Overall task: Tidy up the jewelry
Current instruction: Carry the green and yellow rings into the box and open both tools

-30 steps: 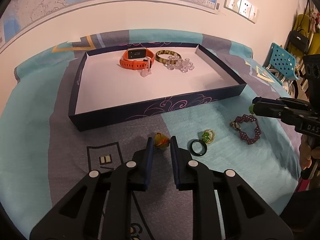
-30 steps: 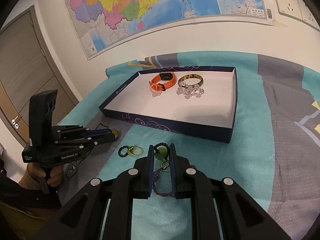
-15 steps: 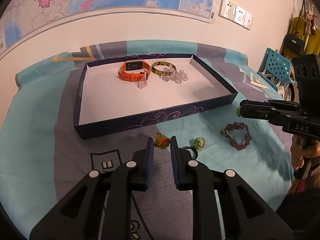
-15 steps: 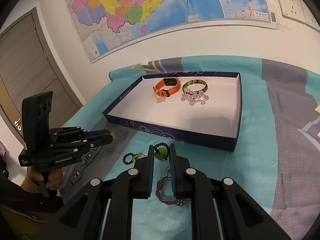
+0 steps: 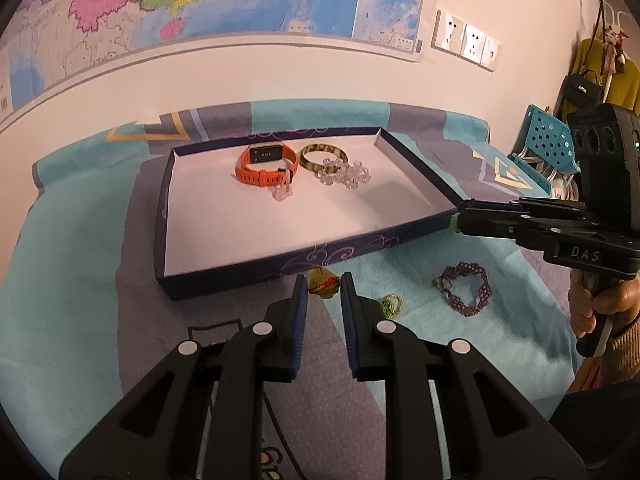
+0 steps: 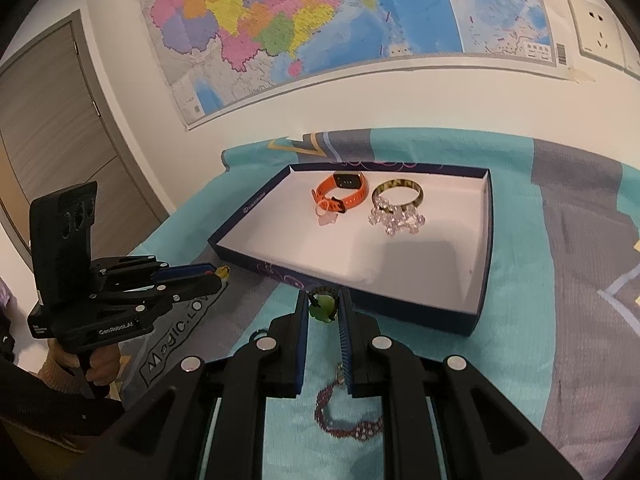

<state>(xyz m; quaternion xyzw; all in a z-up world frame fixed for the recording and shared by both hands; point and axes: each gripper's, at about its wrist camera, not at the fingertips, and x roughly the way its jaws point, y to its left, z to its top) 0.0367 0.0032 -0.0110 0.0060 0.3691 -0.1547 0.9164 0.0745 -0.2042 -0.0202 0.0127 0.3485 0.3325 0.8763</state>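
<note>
Compared with a second ago, both grippers are seen raised off the bedspread [image 5: 60,320] with their pieces carried along. The left gripper [image 5: 324,286] is closed narrowly on a yellow-green charm [image 5: 323,283], which is now lifted and held just in front of the near wall of the tray [image 5: 280,270]; earlier it was low by the cloth. The right gripper [image 6: 323,308] is closed on a green pendant [image 6: 321,310] with a dark cord loop, also lifted, now near the tray's front edge. The purple beaded bracelet [image 6: 348,420] is left lying on the bedspread below the right gripper, well apart from the tray. A small green ring [image 5: 390,304] is left on the cloth beside it. Inside the tray the orange watch [image 5: 266,166], the bangle [image 5: 324,156] and the clear bead bracelet [image 5: 344,176] are unchanged at the far end. Both picks appear done; carrying over the rim and release into the tray are judged next, with the bracelet and ring still to be collected.
</note>
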